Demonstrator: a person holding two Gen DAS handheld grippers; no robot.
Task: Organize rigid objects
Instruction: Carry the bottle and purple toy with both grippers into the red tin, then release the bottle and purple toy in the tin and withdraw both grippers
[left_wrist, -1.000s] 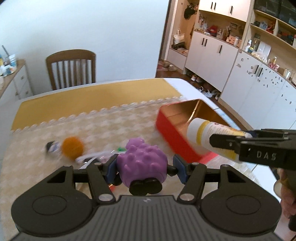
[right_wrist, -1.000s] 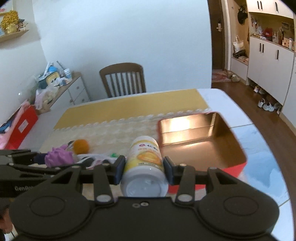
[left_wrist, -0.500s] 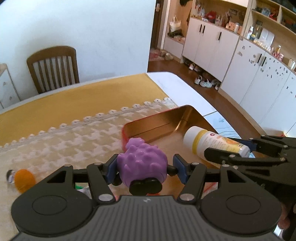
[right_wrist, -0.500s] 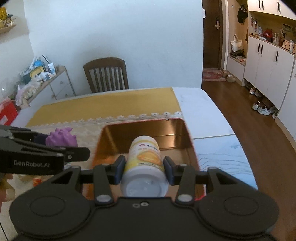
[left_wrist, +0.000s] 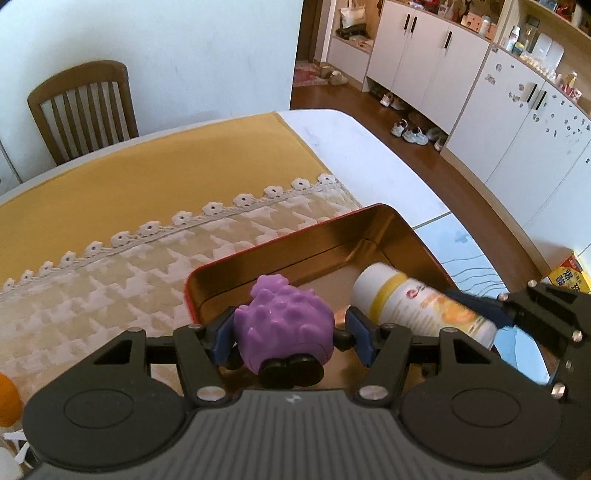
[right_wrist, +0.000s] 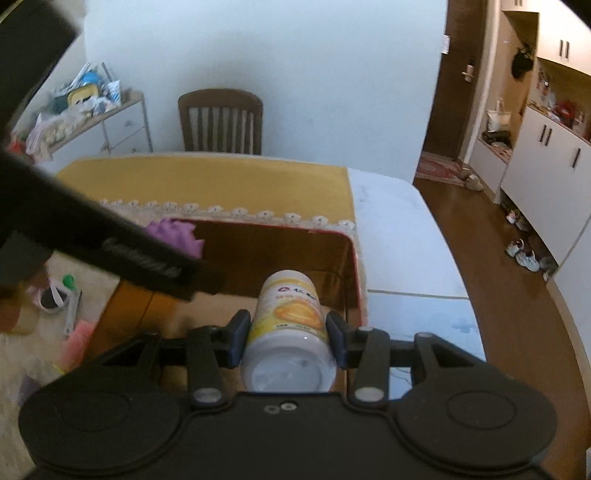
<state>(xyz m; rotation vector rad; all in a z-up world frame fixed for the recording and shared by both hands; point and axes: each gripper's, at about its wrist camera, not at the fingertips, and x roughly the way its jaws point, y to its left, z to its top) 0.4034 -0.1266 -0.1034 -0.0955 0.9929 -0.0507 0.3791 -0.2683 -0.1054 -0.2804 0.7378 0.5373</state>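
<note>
My left gripper (left_wrist: 286, 330) is shut on a purple knobbly toy (left_wrist: 284, 326) with black feet, held over the near left corner of a red tin box (left_wrist: 373, 212) with a gold inside. My right gripper (right_wrist: 290, 336) is shut on a white bottle with a yellow-orange label (right_wrist: 290, 317), lying along the fingers, over the right half of the same box (right_wrist: 352, 254). In the left wrist view the bottle (left_wrist: 413, 306) slants in from the right. In the right wrist view the left gripper's black finger crosses the left side, with the purple toy (right_wrist: 173, 234) behind it.
The box sits on a cream lace-edged cloth (left_wrist: 110, 280) over a yellow runner (left_wrist: 147, 173). An orange ball (left_wrist: 7, 404) lies at the far left. Small loose items (right_wrist: 62, 299) lie left of the box. A wooden chair (left_wrist: 83, 109) stands behind the table; the white table edge (left_wrist: 388, 173) runs on the right.
Both grippers have moved over the tin box and come lower, each still holding its object. The orange ball has slid out to the left edge of the left wrist view.
</note>
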